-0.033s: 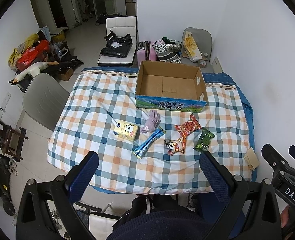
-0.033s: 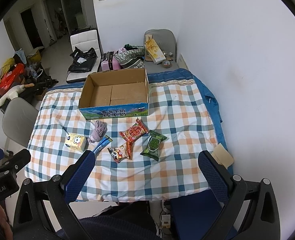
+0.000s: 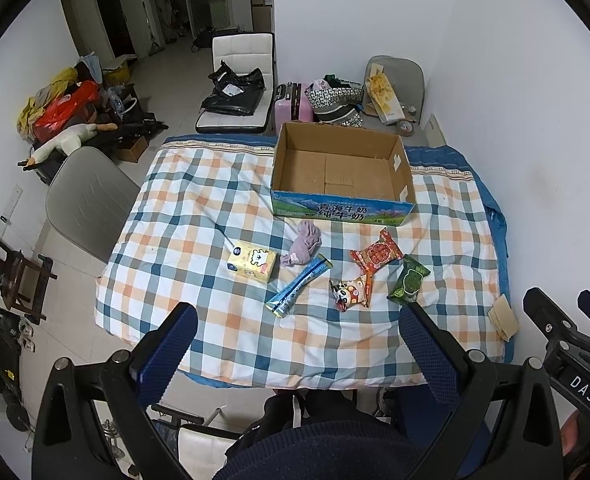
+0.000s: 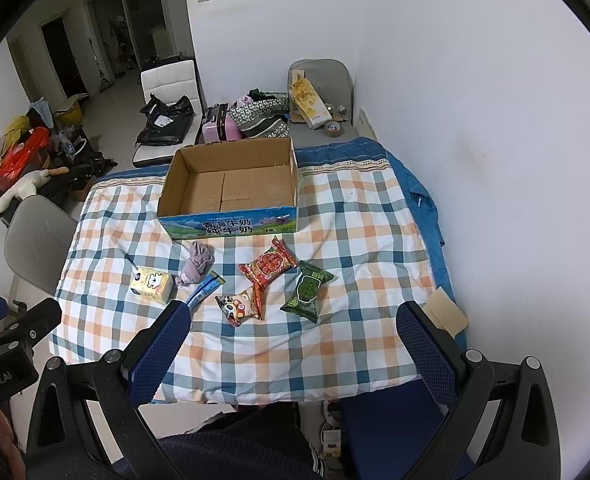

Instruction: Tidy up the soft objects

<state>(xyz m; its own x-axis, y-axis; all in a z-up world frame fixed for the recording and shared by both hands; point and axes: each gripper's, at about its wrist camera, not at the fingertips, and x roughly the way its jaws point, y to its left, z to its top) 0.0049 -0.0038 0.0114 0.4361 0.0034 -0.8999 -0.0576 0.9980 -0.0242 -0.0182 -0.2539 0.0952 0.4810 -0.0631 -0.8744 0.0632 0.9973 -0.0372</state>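
Note:
An open, empty cardboard box (image 3: 343, 176) (image 4: 231, 188) stands at the far side of the checked tablecloth (image 3: 199, 216). In front of it lie a purple sock (image 3: 304, 242) (image 4: 197, 261), a yellow tissue pack (image 3: 252, 261) (image 4: 152, 284), a blue stick packet (image 3: 298, 290), a red snack bag (image 3: 378, 254) (image 4: 268, 263), a panda snack bag (image 3: 350, 291) (image 4: 240, 304) and a green snack bag (image 3: 409, 279) (image 4: 307, 286). My left gripper (image 3: 295, 344) and right gripper (image 4: 295, 340) are both open and empty, held above the near table edge.
A grey chair (image 3: 87, 196) stands left of the table. A white chair with black bags (image 3: 239, 92), a pink suitcase (image 3: 291, 106) and another loaded chair (image 3: 391, 88) stand behind. The wall is close on the right. A folded tan paper (image 3: 503, 316) lies at the table's right edge.

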